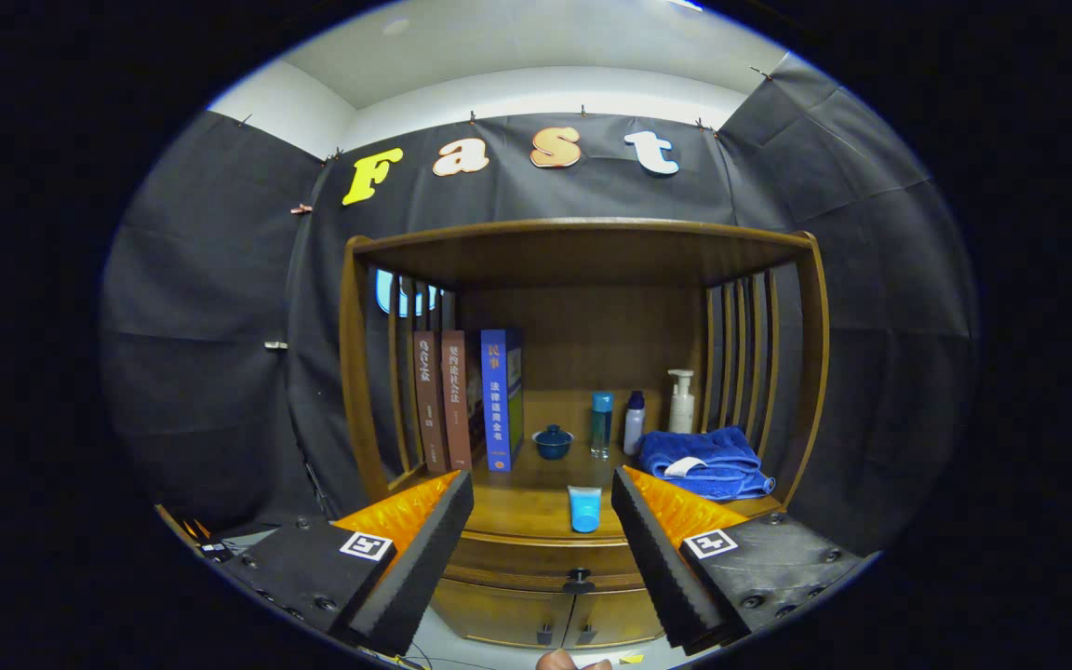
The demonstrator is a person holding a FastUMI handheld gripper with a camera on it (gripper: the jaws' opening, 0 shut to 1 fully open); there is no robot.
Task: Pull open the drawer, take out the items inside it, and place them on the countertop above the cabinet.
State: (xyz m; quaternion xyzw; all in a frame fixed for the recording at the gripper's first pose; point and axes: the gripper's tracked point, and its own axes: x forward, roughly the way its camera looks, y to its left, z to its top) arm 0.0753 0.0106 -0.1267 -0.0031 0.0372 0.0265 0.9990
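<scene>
Drawer (543, 561) sits shut in the wooden cabinet (582, 251), seen in the gap betw. the jaws, just below the table edge; its long axis runs side to side, front face toward the camera, w/ a small dark knob (579, 582) at the middle. Contents hidden. Below it, two cupboard doors (536, 616), also shut.

Gripper (542, 558) held wide open, nothing betw. the jaws, not touching the cabinet.

On the table (517, 498), beyond the jaws: a small blue tube (584, 508) stands on its cap near the front edge, centred betw. the jaws. Further back, a dark blue lidded cup (553, 442), then a tall teal bottle (601, 423) and a white bottle w/ dark cap (634, 422) close together, and a white pump bottle (681, 400) at the rear. Folded blue towel (705, 462) lies beyond the right jaw, w/ a white tag on top. Beyond the left jaw, three books (466, 400) stand upright, spines out: two brown, one blue, against the slatted side.

Cabinet has a curved top shelf over the table and slatted sides both ends. Black cloth booth wall (201, 354) behind and to both sides; white ceiling above. Bit of a hand (558, 660) shows low down betw. the jaws.
</scene>
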